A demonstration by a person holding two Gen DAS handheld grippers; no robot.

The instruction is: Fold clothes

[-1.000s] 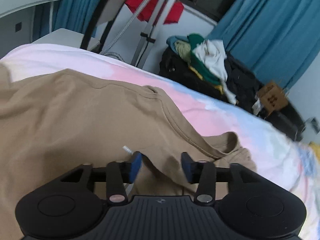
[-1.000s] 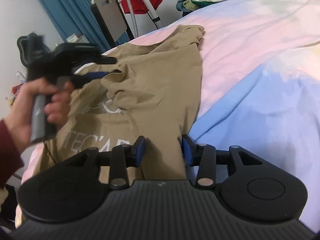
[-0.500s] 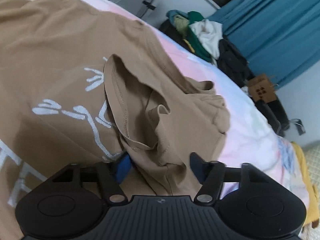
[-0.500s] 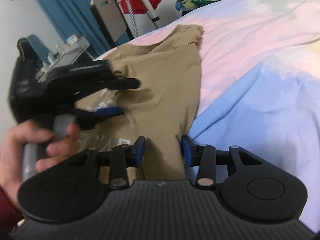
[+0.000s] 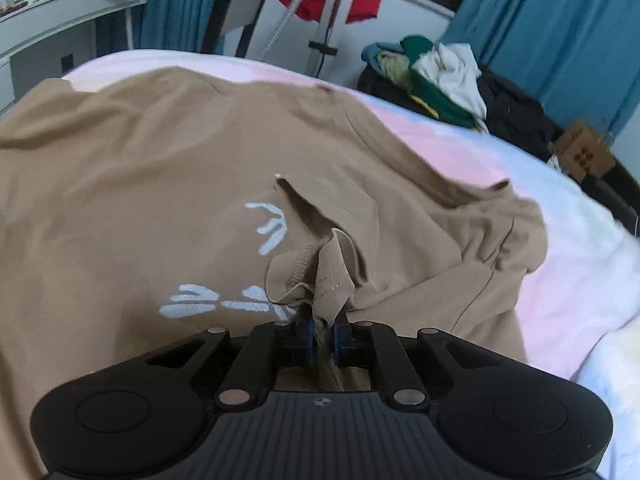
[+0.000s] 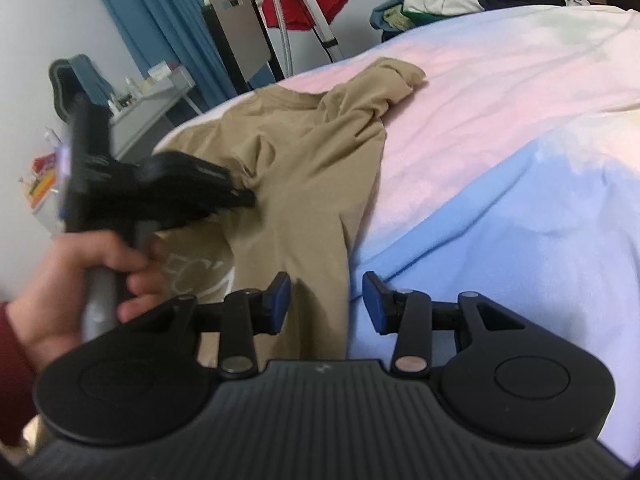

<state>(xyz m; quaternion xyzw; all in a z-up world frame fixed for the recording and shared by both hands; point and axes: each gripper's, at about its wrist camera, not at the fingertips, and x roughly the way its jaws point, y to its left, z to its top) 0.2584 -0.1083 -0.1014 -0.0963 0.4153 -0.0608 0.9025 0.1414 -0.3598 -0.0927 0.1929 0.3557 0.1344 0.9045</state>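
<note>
Tan T-shirt (image 5: 168,184) is lying spread across the pastel bedsheet (image 5: 460,152), white print facing up. Left gripper (image 5: 320,330) is closing its jaws, a bunched sleeve hem (image 5: 332,280) pinched between the blue pads. A hand (image 6: 68,280) is holding its handle. Right gripper (image 6: 326,300) is hovering with jaws apart, gripping nothing, over the shirt's lower side edge where tan meets blue sheet.
</note>
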